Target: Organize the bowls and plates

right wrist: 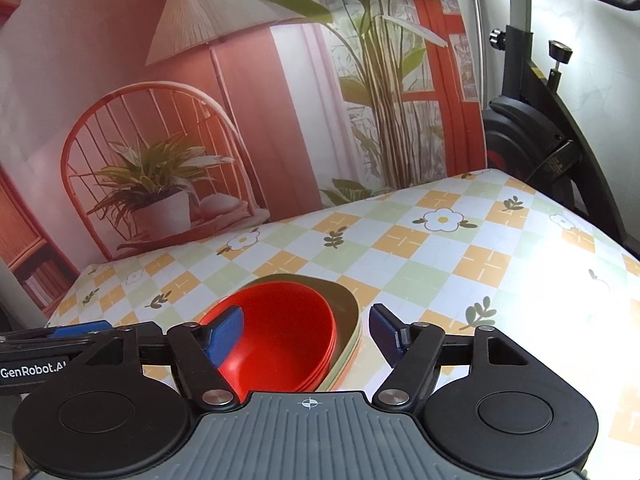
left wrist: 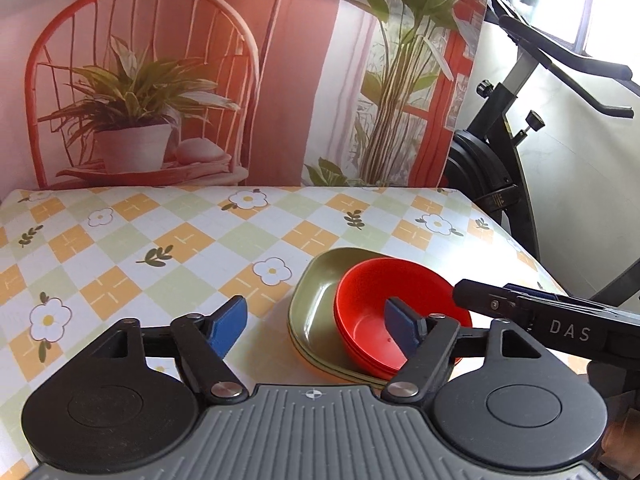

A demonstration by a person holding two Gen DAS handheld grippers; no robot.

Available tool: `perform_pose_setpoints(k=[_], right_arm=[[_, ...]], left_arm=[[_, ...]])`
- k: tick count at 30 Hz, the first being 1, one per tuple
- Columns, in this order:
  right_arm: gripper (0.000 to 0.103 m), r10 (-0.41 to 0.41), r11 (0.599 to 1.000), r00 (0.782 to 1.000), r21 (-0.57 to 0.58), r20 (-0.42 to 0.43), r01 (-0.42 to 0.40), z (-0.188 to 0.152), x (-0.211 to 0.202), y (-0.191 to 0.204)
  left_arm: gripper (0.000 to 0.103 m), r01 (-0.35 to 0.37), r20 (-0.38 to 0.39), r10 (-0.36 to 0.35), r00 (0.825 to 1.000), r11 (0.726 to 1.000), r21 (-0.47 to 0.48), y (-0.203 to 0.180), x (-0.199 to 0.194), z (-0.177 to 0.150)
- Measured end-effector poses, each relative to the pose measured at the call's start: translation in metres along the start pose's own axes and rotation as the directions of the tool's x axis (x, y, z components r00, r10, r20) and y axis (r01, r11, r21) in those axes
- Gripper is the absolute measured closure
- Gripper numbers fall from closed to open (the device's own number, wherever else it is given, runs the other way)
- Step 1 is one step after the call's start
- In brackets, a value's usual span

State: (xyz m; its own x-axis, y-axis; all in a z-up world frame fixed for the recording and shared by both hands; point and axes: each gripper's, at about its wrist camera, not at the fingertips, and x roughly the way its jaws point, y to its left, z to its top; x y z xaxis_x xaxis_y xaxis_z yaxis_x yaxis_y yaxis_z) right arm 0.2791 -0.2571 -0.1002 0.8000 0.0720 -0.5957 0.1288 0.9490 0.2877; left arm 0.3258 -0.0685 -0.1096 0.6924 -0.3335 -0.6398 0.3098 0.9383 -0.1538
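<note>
Both jaws standing apart and empty, the left gripper (left wrist: 316, 326) and right gripper (right wrist: 306, 330) are flanking the stacked red bowls (left wrist: 396, 312) nested in the olive plates (left wrist: 316, 300) near the table's (left wrist: 160, 240) near-right edge, so any regrasp should be squaring the stack gently.

Red bowls (left wrist: 376, 320), nested & upright, sit atop stacked olive-green plates (left wrist: 316, 300) on the checked tablecloth (left wrist: 160, 240).
</note>
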Motion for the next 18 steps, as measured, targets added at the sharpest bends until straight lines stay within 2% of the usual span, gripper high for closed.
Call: perform_pose_setpoints(k=[1,8,14,18], right_arm=[[0.033,-0.001,1.0,1.0,-0.005,0.007,0.001,0.001,-0.003,0.001],[0.013,-0.009,0.999,0.998,-0.05,0.057,0.012,0.005,-0.029,0.015],[0.005,-0.024,0.994,0.993,-0.104,0.114,0.036,0.007,-0.059,0.032],[0.001,-0.026,0.99,0.987,-0.135,0.159,0.048,0.006,-0.083,0.044]], left_arm=[[0.014,-0.012,0.015,0.012,1.0,1.0,-0.004,0.002,-0.005,0.001],[0.001,-0.083,0.096,0.083,0.992,0.997,-0.006,0.006,-0.04,0.004],[0.0,-0.091,0.156,0.087,0.984,0.996,0.018,0.002,-0.076,0.001],[0.0,-0.141,0.204,0.131,0.97,0.989,0.034,-0.007,-0.106,0.0]])
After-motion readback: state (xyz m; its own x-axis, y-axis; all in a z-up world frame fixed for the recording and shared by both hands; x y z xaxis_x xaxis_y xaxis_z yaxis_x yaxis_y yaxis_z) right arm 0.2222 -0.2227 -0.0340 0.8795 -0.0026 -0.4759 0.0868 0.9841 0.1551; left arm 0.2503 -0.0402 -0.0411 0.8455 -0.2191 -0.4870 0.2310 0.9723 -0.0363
